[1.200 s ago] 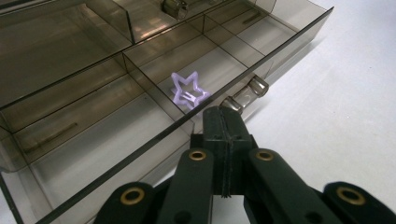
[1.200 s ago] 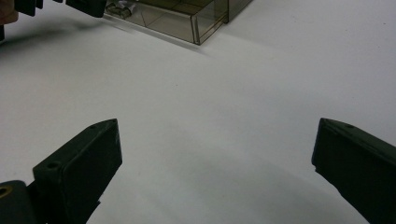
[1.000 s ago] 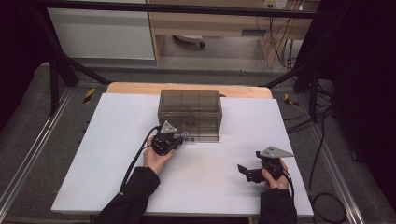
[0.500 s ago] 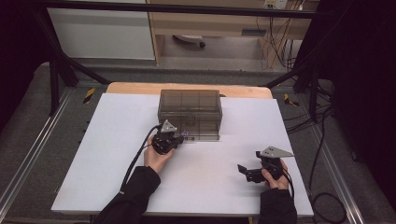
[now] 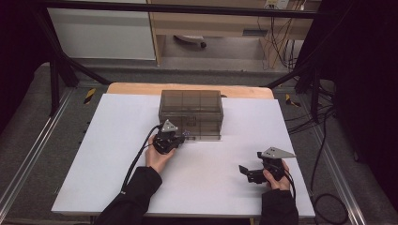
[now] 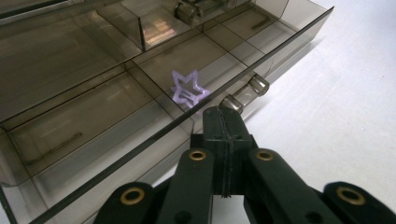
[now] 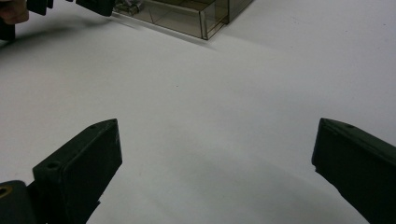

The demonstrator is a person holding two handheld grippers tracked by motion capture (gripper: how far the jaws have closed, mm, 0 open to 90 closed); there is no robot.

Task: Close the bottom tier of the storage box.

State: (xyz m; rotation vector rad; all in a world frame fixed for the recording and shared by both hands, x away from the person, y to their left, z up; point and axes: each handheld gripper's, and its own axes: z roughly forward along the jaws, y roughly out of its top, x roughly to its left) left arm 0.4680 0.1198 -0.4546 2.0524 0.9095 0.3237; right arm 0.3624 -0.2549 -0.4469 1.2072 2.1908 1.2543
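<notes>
Two hand-held grippers are resting over the white table (image 5: 108,154), near the person's edge. The right gripper (image 5: 248,172) is sitting nearest, at the table's right front, well apart from everything else; in the right gripper view its jaws are standing spread wide with only bare table surface between them. Farther in, the left gripper (image 6: 223,122) is lying with its jaws pressed flat together, pinching nothing, their tips just beside the clear cylindrical handle (image 6: 245,93) on the front of a pulled-out drawer (image 6: 154,135); whether the tips are touching the handle is hard to tell. Inside that drawer, in a divided compartment just behind the front wall, a small purple star-shaped piece (image 6: 187,89) is lying flat. The drawer is belonging to a smoky transparent drawer cabinet (image 5: 191,107) that is standing toward the table's far middle, with a second drawer above showing its own clear handle.
</notes>
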